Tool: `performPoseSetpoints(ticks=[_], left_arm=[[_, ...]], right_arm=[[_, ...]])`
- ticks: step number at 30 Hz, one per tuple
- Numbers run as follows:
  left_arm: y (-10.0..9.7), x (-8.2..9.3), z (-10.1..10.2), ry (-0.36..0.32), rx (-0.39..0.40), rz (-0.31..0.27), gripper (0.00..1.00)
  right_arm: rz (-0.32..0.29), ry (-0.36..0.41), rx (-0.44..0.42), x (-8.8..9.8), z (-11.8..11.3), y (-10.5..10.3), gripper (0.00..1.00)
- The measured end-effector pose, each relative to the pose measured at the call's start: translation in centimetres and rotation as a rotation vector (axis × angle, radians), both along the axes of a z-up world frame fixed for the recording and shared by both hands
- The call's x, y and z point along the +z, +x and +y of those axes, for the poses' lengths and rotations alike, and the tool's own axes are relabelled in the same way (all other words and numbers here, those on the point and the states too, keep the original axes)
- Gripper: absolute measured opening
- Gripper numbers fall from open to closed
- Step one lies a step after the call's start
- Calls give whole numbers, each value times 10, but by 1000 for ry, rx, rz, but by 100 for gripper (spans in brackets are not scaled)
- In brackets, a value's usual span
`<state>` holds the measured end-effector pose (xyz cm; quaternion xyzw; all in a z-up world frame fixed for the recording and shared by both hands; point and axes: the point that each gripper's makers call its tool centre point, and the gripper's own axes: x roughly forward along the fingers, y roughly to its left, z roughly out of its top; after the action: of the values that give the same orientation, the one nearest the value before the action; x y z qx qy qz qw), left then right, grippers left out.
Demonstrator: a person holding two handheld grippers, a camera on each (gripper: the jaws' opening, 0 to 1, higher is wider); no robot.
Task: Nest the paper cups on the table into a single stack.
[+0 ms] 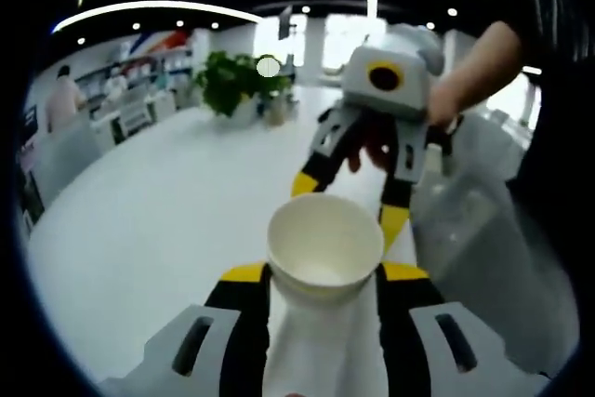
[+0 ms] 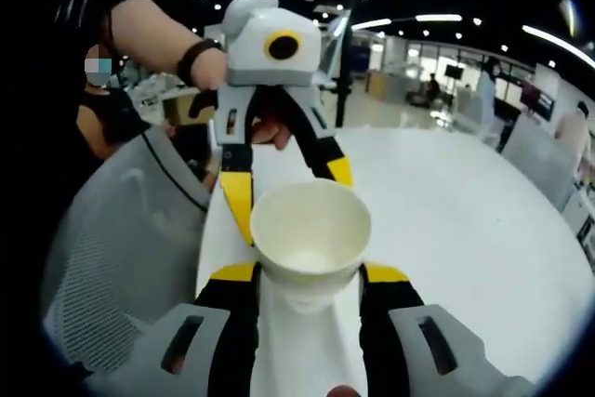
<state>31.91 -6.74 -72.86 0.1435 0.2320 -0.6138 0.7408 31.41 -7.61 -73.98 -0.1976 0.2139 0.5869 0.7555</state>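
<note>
Looking into the left gripper view: white paper cup (image 1: 324, 246) sits dead centre, mouth toward the camera, clamped between the left gripper (image 1: 324, 274) jaws, yellow pads touching its wall at 9 and 3 o'clock. Inside looks bare, so I can't tell whether it's one cup or several nested. Its base is hidden behind its own rim and blends into the white table (image 1: 167, 220).

At 1 o'clock the right gripper (image 1: 351, 200) faces in, jaws apart, yellow tips straddling the cup's far rim. Can't tell if the tips touch the cup. A hand (image 1: 444, 99) holds it, forearm cut off by the frame edge. Potted plant (image 1: 232, 81) at 11 o'clock on the far table edge. People at 10 o'clock, too small to make out. Grey mesh chair (image 1: 483, 230) at 3 o'clock, partly out of frame.

Right gripper view: a white paper cup (image 2: 310, 230) centre, mouth toward the camera, the right gripper (image 2: 310, 273) pads against its sides at 9 and 3 o'clock. Whether this is the same cup or a second one, I can't tell. The left gripper (image 2: 290, 194) comes in from 12 o'clock, jaws spread, tips at the cup's far rim. A hand (image 2: 212, 67) with a dark wristband holds it. Grey mesh chair (image 2: 121, 248) at 9 o'clock, table (image 2: 465, 220) running off to 3 o'clock.
</note>
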Motion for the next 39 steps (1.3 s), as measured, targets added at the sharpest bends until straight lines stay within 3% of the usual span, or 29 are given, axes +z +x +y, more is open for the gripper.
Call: performPoseSetpoints(ticks=[7,17,24,39], left_arm=[[27,5,-5,22,-37,-35,43],[53,1,-13,34,-64,-34,43],[86,-10,-19,55,-84,-19,43],[140,-28,-25,101,-124,-18,43]], right_arm=[[-24,13,-40,6,-6,25,39],[-30,15,-58,2,-13,53,39],[-42,-9,-72,-7,-19,83,39],[-24,13,-129,-29,-26,140,39]])
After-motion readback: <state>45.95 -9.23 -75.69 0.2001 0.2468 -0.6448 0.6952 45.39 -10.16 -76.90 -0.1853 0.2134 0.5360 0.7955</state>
